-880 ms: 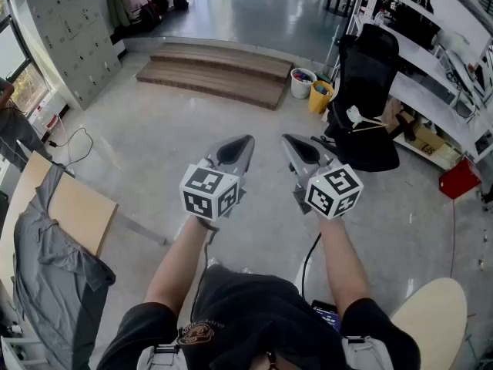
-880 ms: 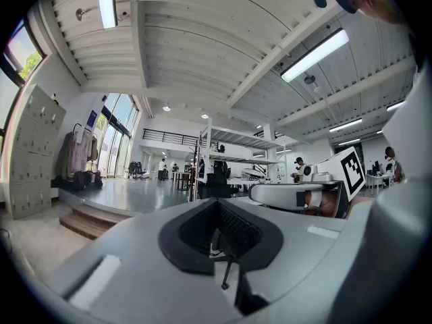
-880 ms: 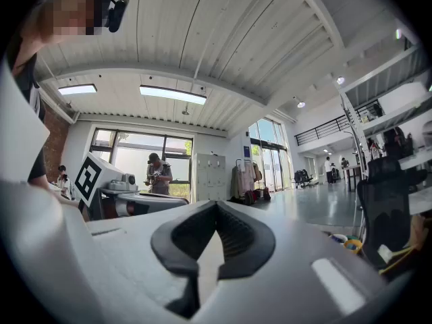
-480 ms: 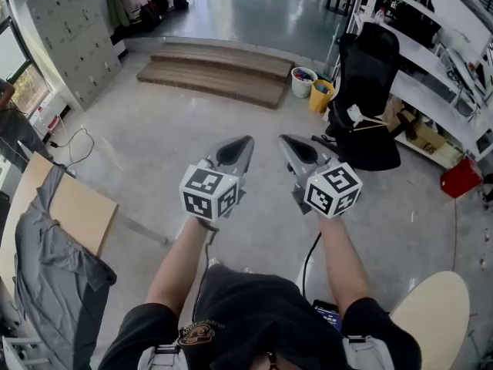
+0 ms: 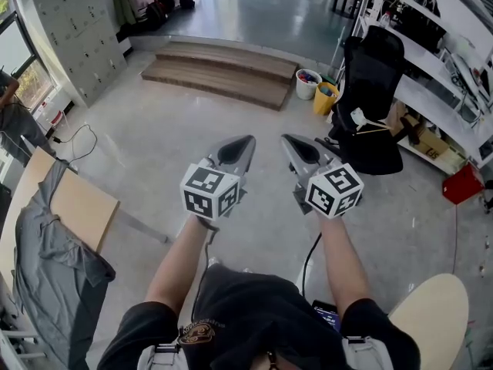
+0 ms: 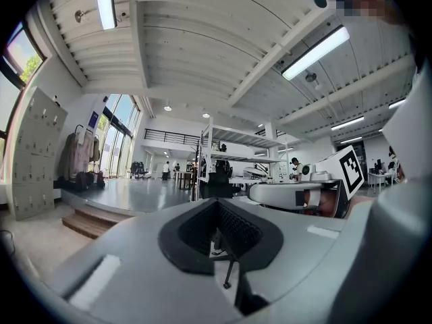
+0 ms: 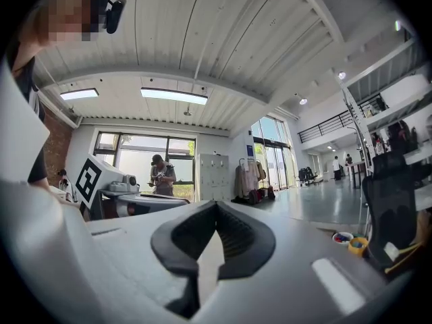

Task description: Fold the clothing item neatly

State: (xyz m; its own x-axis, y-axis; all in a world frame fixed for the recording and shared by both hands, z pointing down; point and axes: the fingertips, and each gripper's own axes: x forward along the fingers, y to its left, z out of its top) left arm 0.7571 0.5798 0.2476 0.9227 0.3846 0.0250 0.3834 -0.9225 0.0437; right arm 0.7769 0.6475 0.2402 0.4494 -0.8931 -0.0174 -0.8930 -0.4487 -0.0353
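Grey: one garment (image 5: 48, 264), two closed grippers (image 5: 242, 144) (image 5: 290, 142)

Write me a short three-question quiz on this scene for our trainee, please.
1. True or false: the left gripper is holding the grey garment.
2. Multiple choice: in the head view, the wooden table that the garment is draped over is at the: A) left; B) centre; C) right.
3. Fill in: the jaws of the right gripper are ___ (open or shut).

Key: 1 false, since both grippers are held empty in the air, away from the garment; 2 A; 3 shut.
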